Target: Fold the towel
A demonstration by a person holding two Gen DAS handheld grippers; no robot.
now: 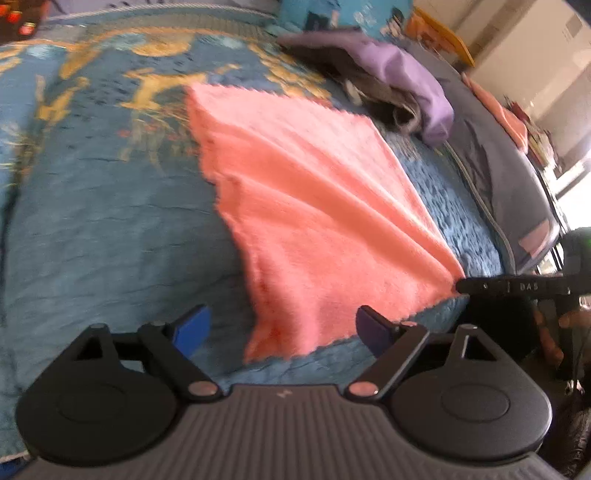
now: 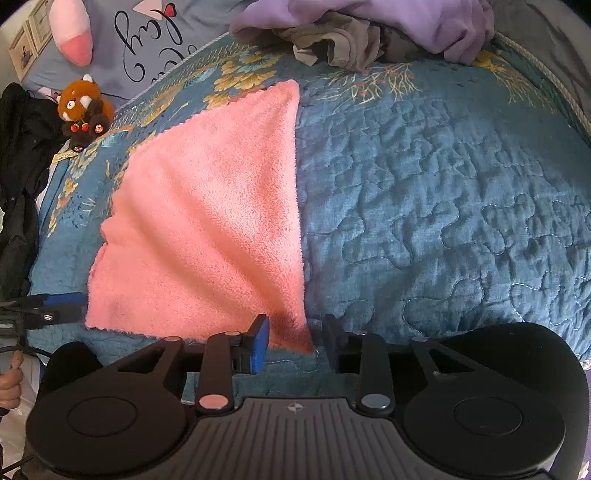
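Pink towel [image 2: 207,229] (creased) between spread fingers [image 2: 260,341].

Pink towel [image 1: 317,206] between splayed tongs [image 1: 282,325]

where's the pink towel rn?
The pink towel lies spread on the blue quilt, left of centre in the right wrist view, its near corner between the open right gripper fingers; purple clothes lie beyond.

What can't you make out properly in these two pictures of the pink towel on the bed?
- Pink towel, right wrist view: near corner sits between the open right gripper fingers; contact unclear.
- Left wrist view: motion blur smears the towel's weave.
- Purple clothes: cut off by the top edge.
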